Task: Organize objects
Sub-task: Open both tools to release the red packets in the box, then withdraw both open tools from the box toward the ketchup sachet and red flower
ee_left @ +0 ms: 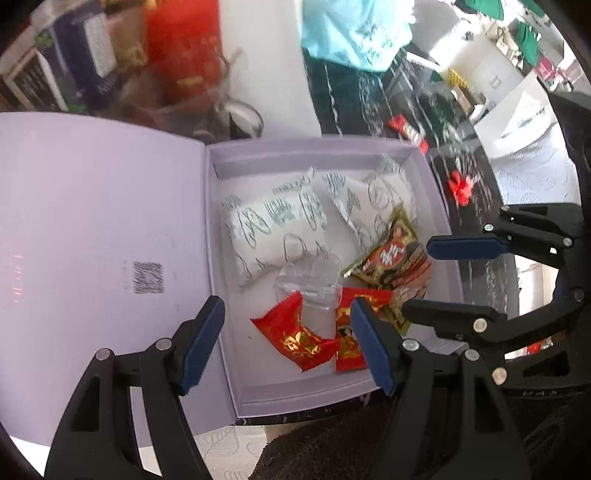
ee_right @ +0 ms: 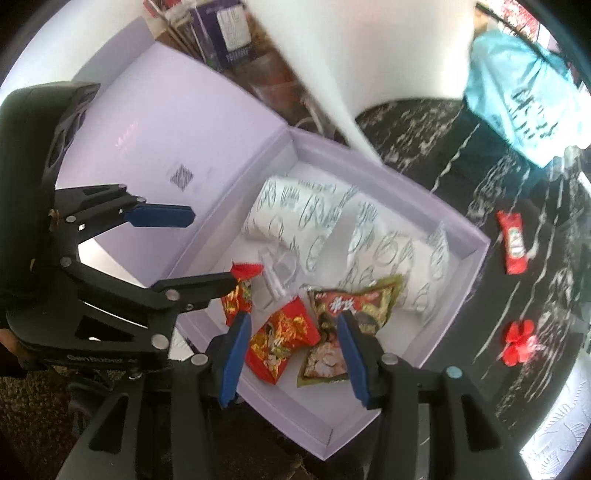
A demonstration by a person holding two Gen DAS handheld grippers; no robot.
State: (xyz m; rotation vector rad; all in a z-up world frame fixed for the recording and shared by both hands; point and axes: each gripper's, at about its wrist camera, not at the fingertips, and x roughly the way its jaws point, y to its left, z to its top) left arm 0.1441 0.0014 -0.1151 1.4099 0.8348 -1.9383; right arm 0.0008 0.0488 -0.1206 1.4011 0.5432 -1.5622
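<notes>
An open lavender box holds two white patterned tissue packs, a clear plastic piece, red snack packets and green snack packets. My left gripper hangs open above the box's near left part, over the red packets, holding nothing. My right gripper hangs open above the near right part, over the red and green packets, with nothing between its pads.
The box lid lies flat to the left. On the black marbled table to the right lie a red sachet and a red bow. A teal bag stands behind; boxes crowd the far left.
</notes>
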